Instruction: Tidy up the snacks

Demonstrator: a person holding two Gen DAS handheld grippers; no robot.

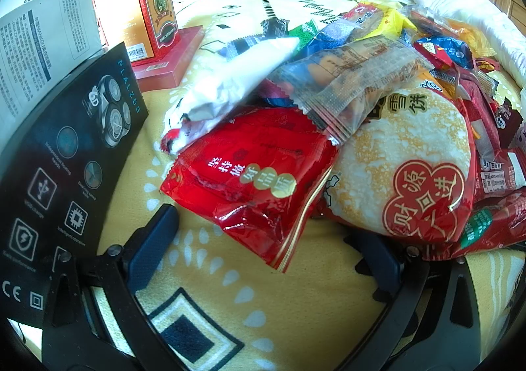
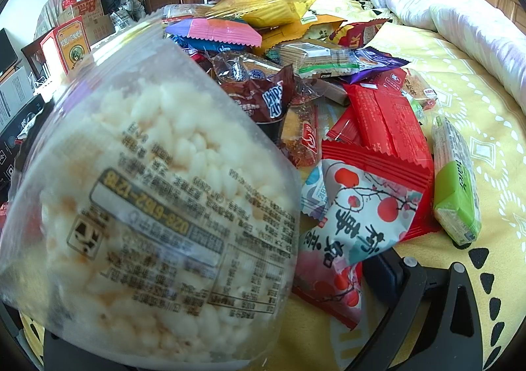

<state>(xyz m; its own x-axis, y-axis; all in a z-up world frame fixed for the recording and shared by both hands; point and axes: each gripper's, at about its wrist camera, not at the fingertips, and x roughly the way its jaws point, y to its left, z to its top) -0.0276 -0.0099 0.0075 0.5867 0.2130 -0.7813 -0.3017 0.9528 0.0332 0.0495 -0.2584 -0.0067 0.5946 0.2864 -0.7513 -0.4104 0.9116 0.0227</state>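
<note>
The left gripper [image 1: 263, 259] hangs low over a yellow patterned bedspread [image 1: 203, 272], its blue-padded fingers [image 1: 151, 246] spread wide with nothing between them. Just ahead of it lies a red snack packet [image 1: 250, 180], whose near corner reaches into the gap between the fingers, and beside that a large round rice-cracker bag [image 1: 404, 167] leans against the heap of snacks [image 1: 378, 52]. A black shaver box [image 1: 62, 167] stands at the left edge of the bedspread, with a red-and-gold carton [image 1: 144, 6] behind it on a flat red box [image 1: 171, 58]. In the right wrist view a clear packet of puffed rice cake [image 2: 157, 206] fills the near left and hides most of the right gripper [image 2: 230, 302]; the packet appears clamped, though I cannot tell for certain. A red persimmon-print packet [image 2: 365, 206] lies just beside it, and a green-ended biscuit pack [image 2: 455, 187] rests nearer the right edge.
</note>
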